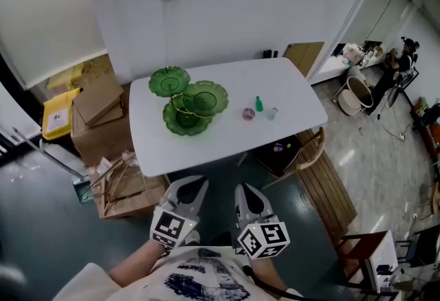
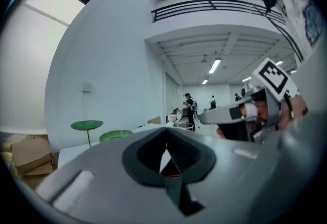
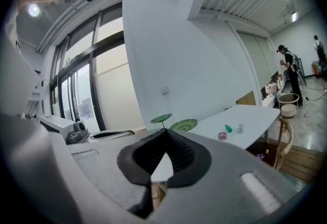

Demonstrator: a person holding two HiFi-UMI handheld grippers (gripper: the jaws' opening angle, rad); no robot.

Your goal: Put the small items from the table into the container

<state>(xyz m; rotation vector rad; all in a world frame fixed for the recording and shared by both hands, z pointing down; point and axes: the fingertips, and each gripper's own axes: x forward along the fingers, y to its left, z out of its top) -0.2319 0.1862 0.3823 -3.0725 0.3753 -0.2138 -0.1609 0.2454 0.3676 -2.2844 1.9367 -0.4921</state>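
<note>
Only the head view takes in the whole white table (image 1: 295,97): the green tiered dish (image 1: 189,102) at its left, with a pink item (image 1: 248,113), a small green bottle (image 1: 259,104) and a clear piece (image 1: 272,113) to its right. The left gripper view catches the dish but not these. The left gripper (image 1: 189,183) and right gripper (image 1: 246,188) hang short of the near edge, jaws pressed together, empty. Cardboard boxes (image 1: 100,114) crowd the table's left, and a wooden chair (image 1: 309,152) stands at its near right.
</note>
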